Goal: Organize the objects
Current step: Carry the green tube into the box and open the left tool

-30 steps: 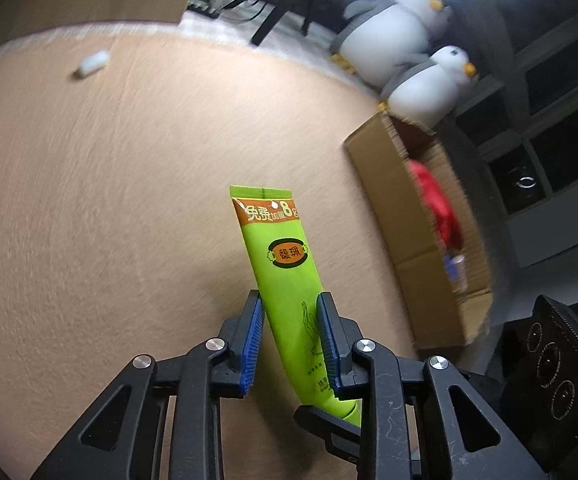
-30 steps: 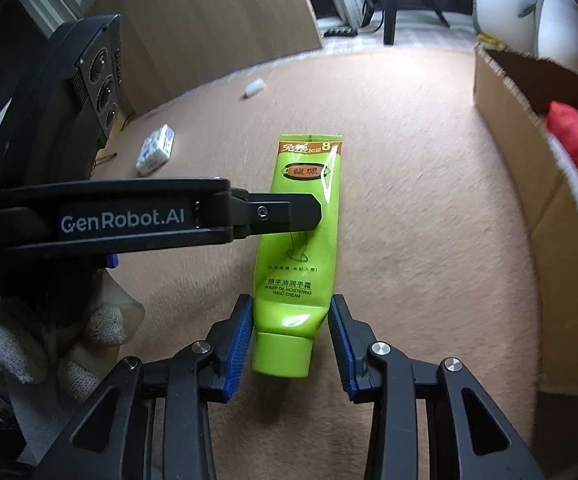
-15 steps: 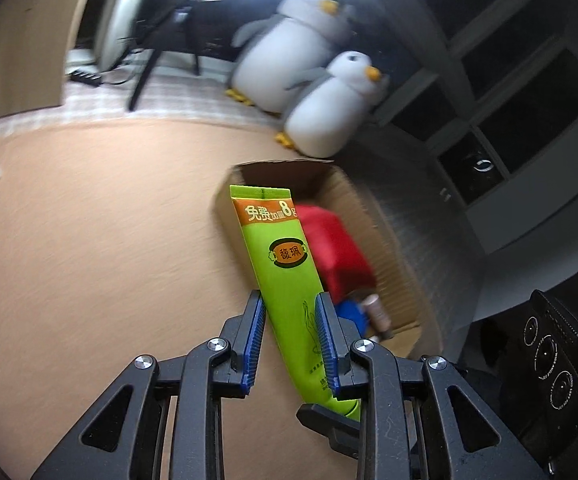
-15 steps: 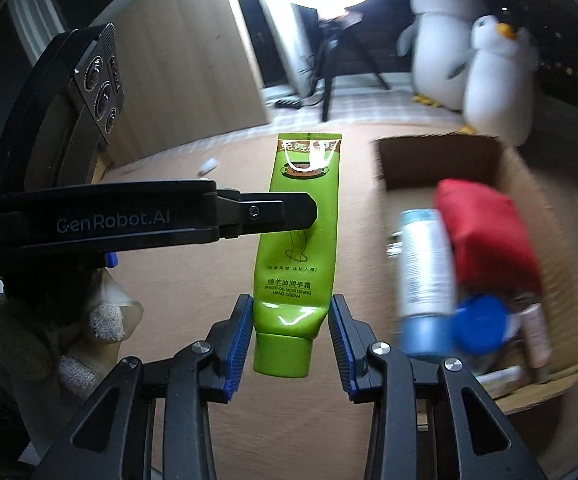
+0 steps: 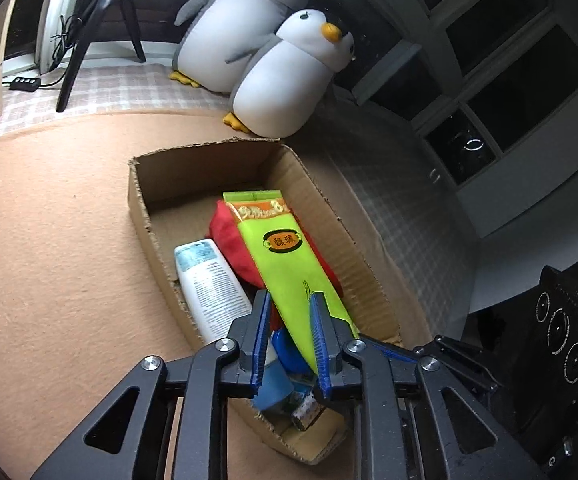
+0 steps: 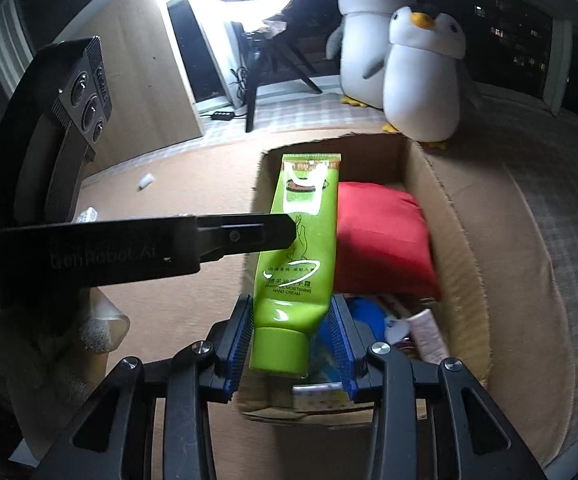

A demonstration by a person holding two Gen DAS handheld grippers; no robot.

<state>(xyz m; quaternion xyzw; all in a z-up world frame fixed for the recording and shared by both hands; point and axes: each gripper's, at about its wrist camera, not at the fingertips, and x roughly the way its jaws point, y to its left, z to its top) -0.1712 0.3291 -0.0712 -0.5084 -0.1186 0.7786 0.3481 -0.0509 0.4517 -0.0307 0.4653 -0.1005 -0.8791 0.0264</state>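
Clamping the green hand-cream tube (image 6: 299,256) at its cap end, the right gripper (image 6: 291,344) and left gripper (image 5: 289,332), squeezed on its body, suspend it above the cardboard box (image 5: 139,200).

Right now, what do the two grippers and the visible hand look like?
Both grippers, left and right, are matte black open-frame linkages with silver pivot screws and ribbed blue pads. Seen from the right wrist, the left one carries faint "GenRobot.AI" lettering on its side and a black camera block with three round lenses. The hand beneath wears a whitish knit glove.
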